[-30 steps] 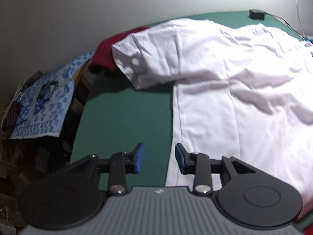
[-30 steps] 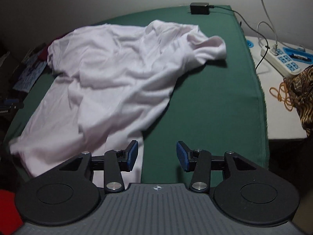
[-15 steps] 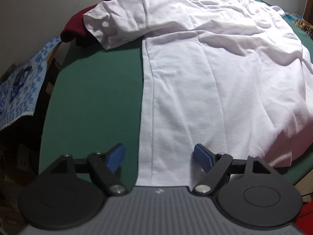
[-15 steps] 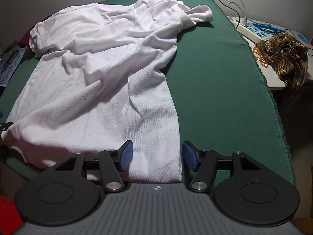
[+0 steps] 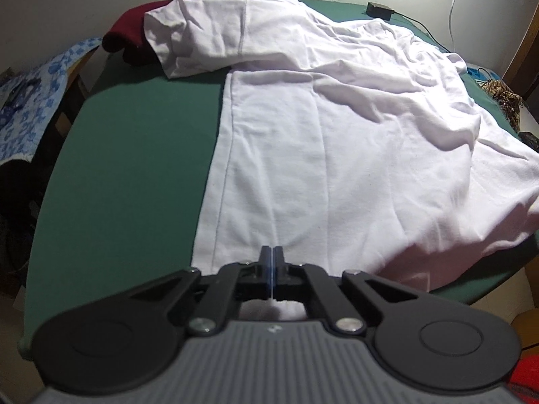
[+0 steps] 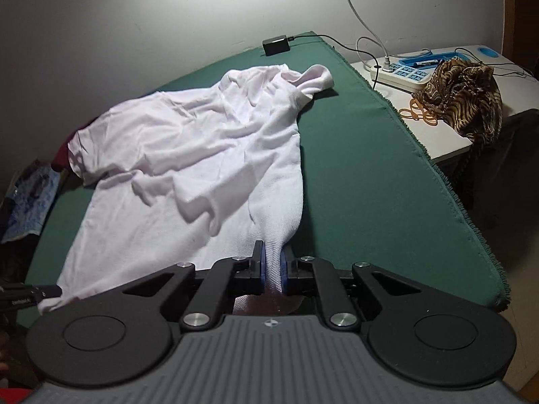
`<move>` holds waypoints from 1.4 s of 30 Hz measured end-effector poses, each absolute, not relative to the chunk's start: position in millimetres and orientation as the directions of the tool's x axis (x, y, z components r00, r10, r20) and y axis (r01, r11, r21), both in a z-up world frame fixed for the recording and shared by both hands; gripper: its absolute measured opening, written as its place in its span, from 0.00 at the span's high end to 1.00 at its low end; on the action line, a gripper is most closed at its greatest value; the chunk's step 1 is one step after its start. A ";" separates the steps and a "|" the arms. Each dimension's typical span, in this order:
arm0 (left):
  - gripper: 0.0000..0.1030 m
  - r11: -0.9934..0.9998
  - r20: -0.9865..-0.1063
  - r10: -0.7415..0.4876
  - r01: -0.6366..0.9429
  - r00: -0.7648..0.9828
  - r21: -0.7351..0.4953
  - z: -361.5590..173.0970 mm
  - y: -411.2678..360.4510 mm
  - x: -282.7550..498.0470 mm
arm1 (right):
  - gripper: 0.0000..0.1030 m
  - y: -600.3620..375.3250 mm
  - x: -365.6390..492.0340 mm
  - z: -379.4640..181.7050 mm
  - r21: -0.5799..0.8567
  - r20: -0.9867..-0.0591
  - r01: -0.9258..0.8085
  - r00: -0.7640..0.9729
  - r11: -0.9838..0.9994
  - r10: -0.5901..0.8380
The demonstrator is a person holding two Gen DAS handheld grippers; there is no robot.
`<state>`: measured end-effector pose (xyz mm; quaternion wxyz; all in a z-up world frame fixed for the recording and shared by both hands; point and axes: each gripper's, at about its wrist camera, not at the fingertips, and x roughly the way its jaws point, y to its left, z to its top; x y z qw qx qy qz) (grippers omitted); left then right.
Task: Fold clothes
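A white T-shirt (image 5: pixel 337 128) lies spread and wrinkled on the green table (image 5: pixel 128 168), collar end away from me. My left gripper (image 5: pixel 271 256) is shut on the shirt's bottom hem near its left corner. In the right wrist view the same T-shirt (image 6: pixel 188 168) stretches away from me, and my right gripper (image 6: pixel 272 262) is shut on a bunched fold of the hem at its right side, lifted slightly off the green table (image 6: pixel 370 185). The tip of the left gripper (image 6: pixel 30 294) shows at the far left edge.
A dark red garment (image 5: pixel 129 30) lies under the shirt's left sleeve. A blue patterned cloth (image 5: pixel 30 101) hangs left of the table. A black adapter (image 6: pixel 276 45) sits at the far edge. A power strip (image 6: pixel 404 70) and a tiger-print cloth (image 6: pixel 465 97) lie on a white side table.
Both grippers went from open to shut on the shirt's bottom hem. The right gripper has lifted and pulled its hem corner into a bunched ridge.
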<state>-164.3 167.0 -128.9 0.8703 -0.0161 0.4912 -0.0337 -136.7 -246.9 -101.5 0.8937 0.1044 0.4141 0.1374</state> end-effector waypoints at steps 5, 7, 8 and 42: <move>1.00 0.998 -0.855 -0.054 0.059 0.516 -0.028 -118.1 160.0 -186.5 | 0.91 -272.0 -146.4 -83.1 0.297 -0.714 -0.134 0.626 0.945 0.313; 1.00 0.999 -0.855 -0.015 0.044 0.518 0.010 -117.4 161.2 -191.8 | 0.92 -279.5 -147.8 -82.4 0.261 -0.724 -0.124 0.631 0.957 0.279; 0.98 0.999 -0.857 0.000 0.036 0.516 0.021 -117.8 163.8 -193.9 | 0.92 -283.3 -147.6 -82.8 0.242 -0.729 -0.115 0.634 0.963 0.259; 1.00 0.991 -0.794 -0.114 0.011 0.597 -0.134 -63.9 133.2 -229.5 | 0.91 -318.0 -139.4 -101.8 0.306 -0.794 -0.218 0.479 0.927 0.375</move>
